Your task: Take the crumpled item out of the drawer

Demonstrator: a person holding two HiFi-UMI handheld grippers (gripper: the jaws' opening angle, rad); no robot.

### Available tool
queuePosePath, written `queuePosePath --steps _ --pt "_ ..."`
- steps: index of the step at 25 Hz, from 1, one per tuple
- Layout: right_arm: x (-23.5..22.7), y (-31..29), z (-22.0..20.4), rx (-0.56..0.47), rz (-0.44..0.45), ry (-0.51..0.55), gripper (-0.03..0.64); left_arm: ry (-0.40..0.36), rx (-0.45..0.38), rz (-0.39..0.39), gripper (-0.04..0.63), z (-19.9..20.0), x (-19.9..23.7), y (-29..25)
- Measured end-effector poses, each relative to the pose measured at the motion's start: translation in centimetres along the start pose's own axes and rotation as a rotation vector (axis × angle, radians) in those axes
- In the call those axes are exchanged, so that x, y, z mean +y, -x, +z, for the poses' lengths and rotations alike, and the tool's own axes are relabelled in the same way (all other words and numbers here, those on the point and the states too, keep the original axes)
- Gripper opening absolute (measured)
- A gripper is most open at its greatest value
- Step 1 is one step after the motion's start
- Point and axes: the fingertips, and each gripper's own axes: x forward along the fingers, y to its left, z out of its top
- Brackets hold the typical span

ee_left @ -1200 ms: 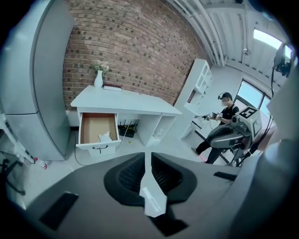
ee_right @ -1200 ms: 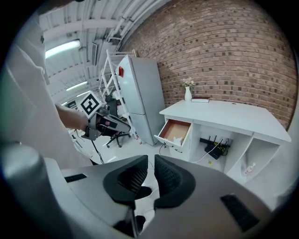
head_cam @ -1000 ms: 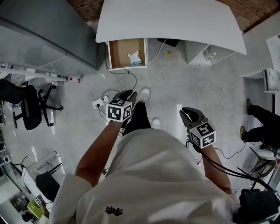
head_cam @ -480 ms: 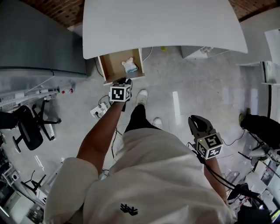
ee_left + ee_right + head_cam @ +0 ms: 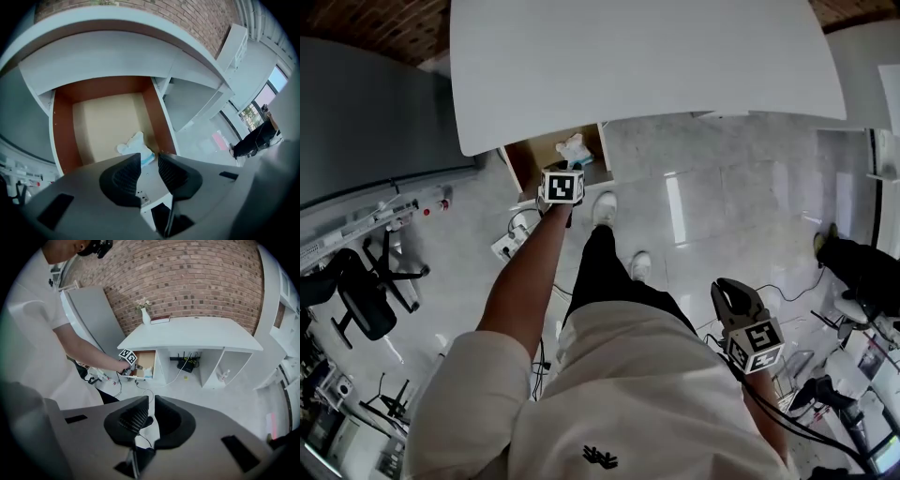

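Under the white desk [image 5: 117,51], the open drawer [image 5: 63,133] holds the crumpled white wad [image 5: 135,146] in its near right corner. The wad lies just ahead of the left gripper [image 5: 149,160], whose empty jaws have just been opening. The right gripper [image 5: 151,401], barely parted, hangs well back.

Desk [image 5: 647,66]: plain white. Drawer [image 5: 62,136]: brown walls, beige floor. Crumpled item [image 5: 133,147]: white with pale blue. Wall [image 5: 187,282]: red-brown brick pattern.

The drawer [image 5: 63,136] is open from above only at its front; the desk top [image 5: 637,66] overhangs its back. Its floor lies bare left of the crumpled item [image 5: 134,146], which sits against the right wall.
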Motion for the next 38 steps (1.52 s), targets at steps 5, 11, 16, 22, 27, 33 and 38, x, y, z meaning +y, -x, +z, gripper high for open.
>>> queuePosePath --steps 5,11,16,22,27,33,38 --pt "-2.6 -3.2 -0.1 0.051 0.010 -0.001 0.063 0.021 0.086 0.023 0.126 -0.4 1.4 -6.3" --pt "-3.6 -5.1 -0.3 0.085 0.016 -0.010 0.061 0.056 0.111 0.017 0.132 0.0 2.2 -10.9" --pt "-3.9 -5.7 -0.9 0.110 0.019 -0.016 0.058 0.040 0.169 0.025 0.137 -0.2 2.6 -13.1" --pt "-4.5 -6.0 -1.0 0.135 0.014 -0.016 0.057 0.045 0.225 0.036 0.135 -1.0 3.1 -14.5" --pt "-5.2 -6.4 -0.8 0.103 0.001 -0.019 0.057 0.049 0.219 0.048 0.054 -0.6 3.8 -15.1" --pt "-5.3 -5.8 -1.5 0.096 -0.007 -0.026 0.055 0.047 0.201 0.067 0.028 -0.1 3.6 -13.8" --pt "-5.0 -5.2 -2.1 0.070 -0.001 -0.026 0.055 0.048 0.161 0.087 0.025 0.1 3.2 -12.1"
